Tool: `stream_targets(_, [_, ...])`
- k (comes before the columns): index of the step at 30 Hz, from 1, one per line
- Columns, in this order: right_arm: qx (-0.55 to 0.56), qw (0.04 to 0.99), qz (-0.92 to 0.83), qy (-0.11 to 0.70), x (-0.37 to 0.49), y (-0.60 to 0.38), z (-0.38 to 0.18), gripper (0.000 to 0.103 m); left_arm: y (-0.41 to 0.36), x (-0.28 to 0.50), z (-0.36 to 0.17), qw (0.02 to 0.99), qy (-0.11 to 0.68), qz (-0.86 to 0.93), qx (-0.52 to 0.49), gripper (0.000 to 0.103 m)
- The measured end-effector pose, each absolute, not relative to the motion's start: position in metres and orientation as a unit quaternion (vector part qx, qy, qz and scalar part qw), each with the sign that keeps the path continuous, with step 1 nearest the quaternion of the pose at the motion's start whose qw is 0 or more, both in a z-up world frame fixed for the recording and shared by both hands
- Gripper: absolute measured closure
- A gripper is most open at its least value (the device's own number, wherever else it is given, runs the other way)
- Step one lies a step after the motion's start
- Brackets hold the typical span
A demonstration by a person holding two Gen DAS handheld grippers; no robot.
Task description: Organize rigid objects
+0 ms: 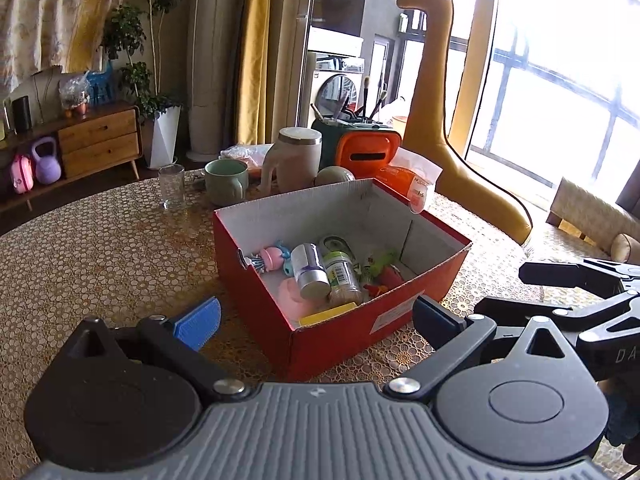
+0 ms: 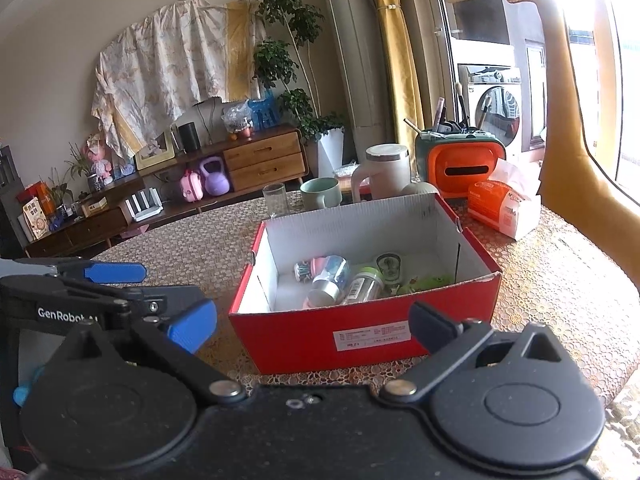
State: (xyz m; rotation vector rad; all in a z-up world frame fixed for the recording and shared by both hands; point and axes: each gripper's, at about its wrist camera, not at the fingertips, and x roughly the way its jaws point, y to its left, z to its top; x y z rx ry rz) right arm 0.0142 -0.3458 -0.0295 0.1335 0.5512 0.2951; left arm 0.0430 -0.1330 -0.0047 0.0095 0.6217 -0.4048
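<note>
Small items are seen gathered in a red box [image 2: 360, 332] for tidiness, while the left gripper [image 1: 316, 316] and right gripper [image 2: 312, 328] are held apart-jawed and empty before it.

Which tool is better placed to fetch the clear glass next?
Left, probably. The clear glass stands left of the red box, and the left tool sits on that side, open and empty. The right tool, also open, faces the box front.

Both wrist views near red box [image 1: 340, 264]
</note>
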Motion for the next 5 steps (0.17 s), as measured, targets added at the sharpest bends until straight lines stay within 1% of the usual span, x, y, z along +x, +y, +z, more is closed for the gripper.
stream_targets(5, [0.066, 0.948, 0.144, 0.275, 0.0157, -0.3448, -0.029, 0.0, -0.1292, 0.045, -0.0051, 0.928, 0.309, -0.209, -0.011, 0.0])
